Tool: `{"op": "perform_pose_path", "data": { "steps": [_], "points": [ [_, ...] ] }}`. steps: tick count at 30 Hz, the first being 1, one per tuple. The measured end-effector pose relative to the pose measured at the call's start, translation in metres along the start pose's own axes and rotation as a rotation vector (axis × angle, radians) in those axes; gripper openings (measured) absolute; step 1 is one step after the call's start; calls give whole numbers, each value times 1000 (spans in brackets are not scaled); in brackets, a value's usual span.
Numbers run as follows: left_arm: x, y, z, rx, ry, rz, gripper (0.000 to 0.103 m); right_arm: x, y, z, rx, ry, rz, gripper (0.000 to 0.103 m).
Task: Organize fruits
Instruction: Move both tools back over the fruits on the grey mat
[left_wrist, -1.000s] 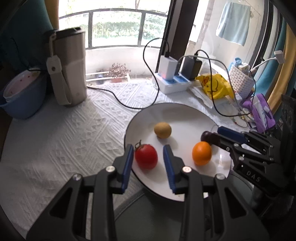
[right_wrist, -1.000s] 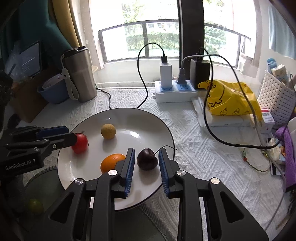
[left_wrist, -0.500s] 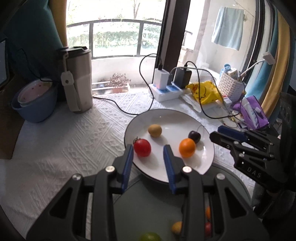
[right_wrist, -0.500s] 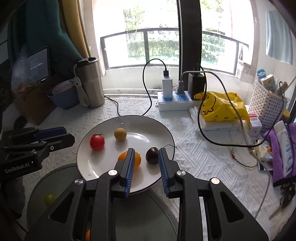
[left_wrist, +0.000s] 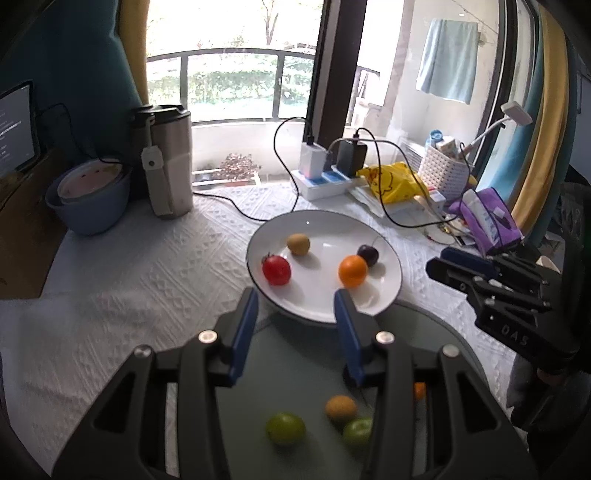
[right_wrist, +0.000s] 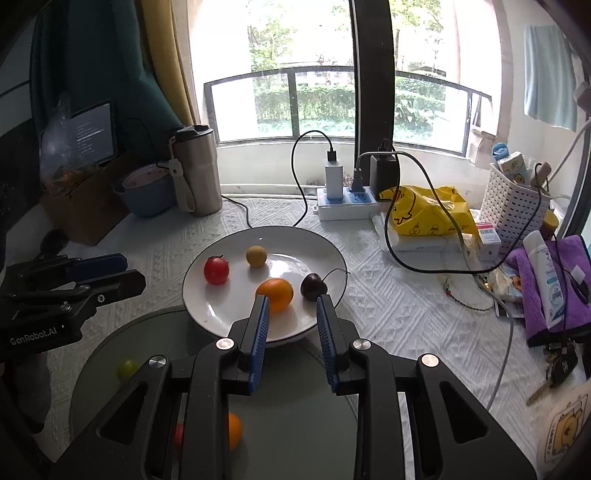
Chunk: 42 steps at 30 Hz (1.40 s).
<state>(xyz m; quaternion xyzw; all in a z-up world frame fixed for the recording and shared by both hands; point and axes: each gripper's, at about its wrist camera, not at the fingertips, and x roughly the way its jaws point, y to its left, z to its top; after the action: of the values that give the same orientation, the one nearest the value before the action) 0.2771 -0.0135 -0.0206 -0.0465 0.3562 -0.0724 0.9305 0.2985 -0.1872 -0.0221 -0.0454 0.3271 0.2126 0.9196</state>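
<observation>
Standing spread and empty, the left gripper (left_wrist: 295, 299) and right gripper (right_wrist: 291, 304) hover at the near rim of the white plate (right_wrist: 332, 254). On it lie a tomato (left_wrist: 276, 270), brown fruit (left_wrist: 298, 244), orange (right_wrist: 274, 294) and cherry (right_wrist: 313, 287), all apart.

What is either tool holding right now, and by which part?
Nothing. Left tool and right tool are both open and empty; the tomato and cherry rest on the plate.

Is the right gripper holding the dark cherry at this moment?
No, the right gripper is open and empty; the cherry lies on the white plate.
</observation>
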Motion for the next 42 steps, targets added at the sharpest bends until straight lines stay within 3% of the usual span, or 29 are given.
{"op": "perform_pose_path", "data": {
  "steps": [23, 29, 42],
  "points": [
    [-24, -16, -56, 4, 48, -5, 44, -20, 28, -38, -22, 34, 40, 29],
    [-27, -11, -70, 15, 55, 30, 44, -19, 31, -47, -20, 45, 45, 34],
    [-11, 0, -82, 12, 98, 53, 45, -9, 35, -56, -32, 85, 81, 37]
  ]
}}
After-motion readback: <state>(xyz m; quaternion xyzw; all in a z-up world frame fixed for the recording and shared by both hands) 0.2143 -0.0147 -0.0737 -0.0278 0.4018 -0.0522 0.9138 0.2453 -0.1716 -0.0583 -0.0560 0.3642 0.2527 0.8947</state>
